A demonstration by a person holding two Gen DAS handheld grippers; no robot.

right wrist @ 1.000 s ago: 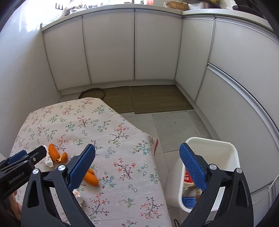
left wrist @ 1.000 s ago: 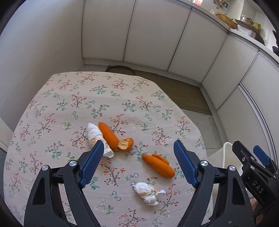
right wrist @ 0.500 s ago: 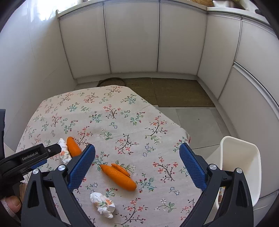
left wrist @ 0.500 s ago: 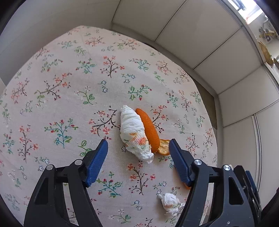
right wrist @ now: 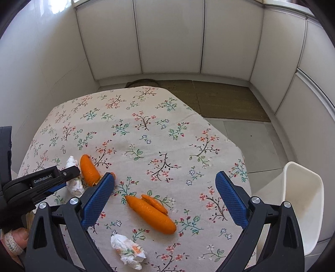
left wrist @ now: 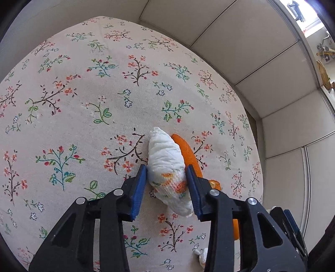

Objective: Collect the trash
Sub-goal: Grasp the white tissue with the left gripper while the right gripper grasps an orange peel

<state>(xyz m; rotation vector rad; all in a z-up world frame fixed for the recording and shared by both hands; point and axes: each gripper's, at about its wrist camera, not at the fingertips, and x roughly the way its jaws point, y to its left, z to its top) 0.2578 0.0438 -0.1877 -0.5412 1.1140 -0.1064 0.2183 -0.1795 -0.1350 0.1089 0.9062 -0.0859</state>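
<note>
Since the earlier frame the left gripper (left wrist: 165,182) had dropped onto the tissue (left wrist: 167,167), its jaws closing, pads touching both sides. Peel (left wrist: 188,152) lay at the tissue's 2 o'clock. The right gripper (right wrist: 164,198) stood wide over another peel (right wrist: 150,213) on the table (right wrist: 146,129).

both views are lit evenly by soft daylight, with a blown-out window (left wrist: 312,18) seen at the top right of the left view. only faint shadows are cast on the tablecloth (right wrist: 146,134). straight cabinet lines (right wrist: 203,37) are bent by fisheye distortion, corners are blacked out, and everything is kept sharp.
</note>
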